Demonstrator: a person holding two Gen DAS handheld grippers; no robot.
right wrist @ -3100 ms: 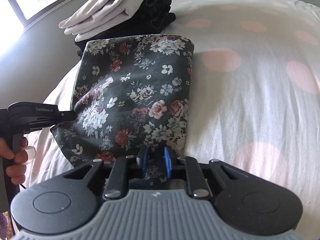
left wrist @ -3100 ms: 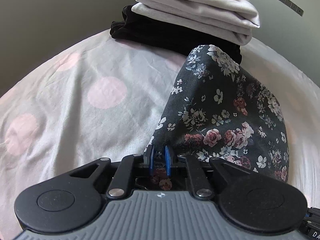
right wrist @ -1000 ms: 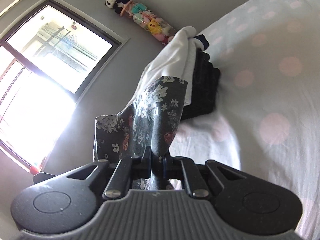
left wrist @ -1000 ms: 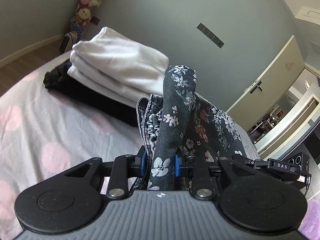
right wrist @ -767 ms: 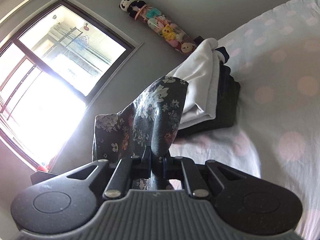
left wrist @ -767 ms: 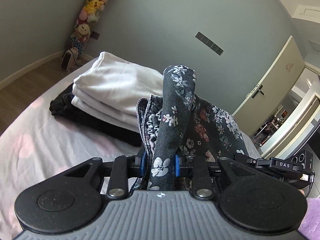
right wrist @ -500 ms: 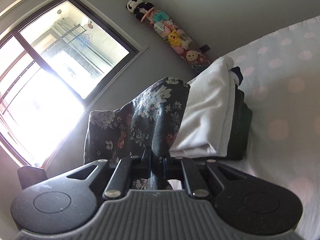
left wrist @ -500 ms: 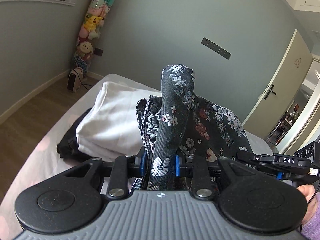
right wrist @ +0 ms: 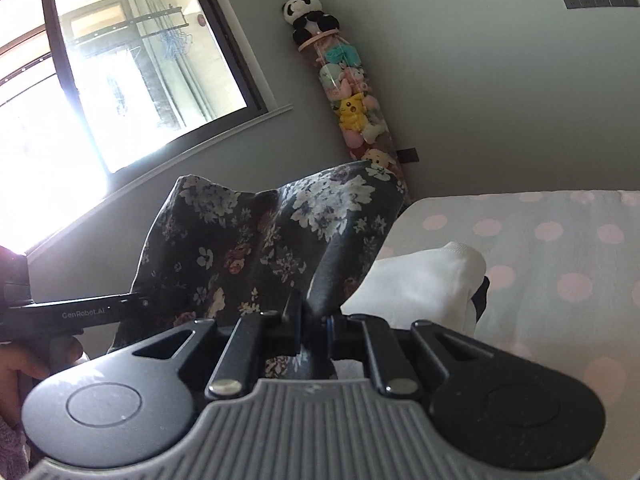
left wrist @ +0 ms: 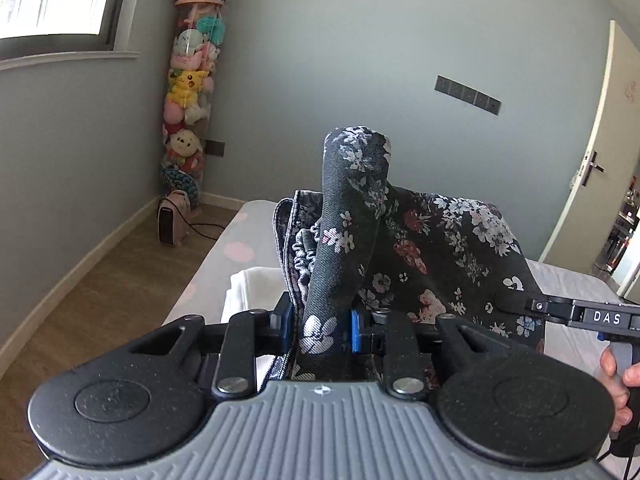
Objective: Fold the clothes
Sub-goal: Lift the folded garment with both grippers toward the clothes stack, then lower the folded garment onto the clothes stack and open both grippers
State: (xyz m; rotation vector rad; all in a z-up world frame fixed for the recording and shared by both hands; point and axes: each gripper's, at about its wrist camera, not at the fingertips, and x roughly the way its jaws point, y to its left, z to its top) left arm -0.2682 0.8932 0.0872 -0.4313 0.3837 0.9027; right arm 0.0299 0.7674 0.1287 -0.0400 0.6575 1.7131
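Note:
The folded dark floral garment point(left wrist: 432, 248) hangs in the air between both grippers, above the stack of folded clothes. My left gripper point(left wrist: 320, 326) is shut on its left edge, which stands up in a bunched roll. My right gripper point(right wrist: 314, 322) is shut on its right edge point(right wrist: 280, 232). The white folded garment point(right wrist: 420, 284) tops the stack just under and ahead of the floral one, with a black garment point(right wrist: 480, 296) beneath it. The white one also shows in the left wrist view point(left wrist: 256, 284). The floral garment hides most of the stack.
The bed point(right wrist: 560, 248) has a white sheet with pink dots. A tall tube of plush toys point(left wrist: 192, 92) stands in the room corner, a small heater point(left wrist: 172, 224) on the wood floor. A window point(right wrist: 100, 92) is at left, a door point(left wrist: 592, 184) at right.
Both grippers have lifted the floral garment off the bed and carried it up and forward over the folded stack. The views now look higher, at the walls and corner.

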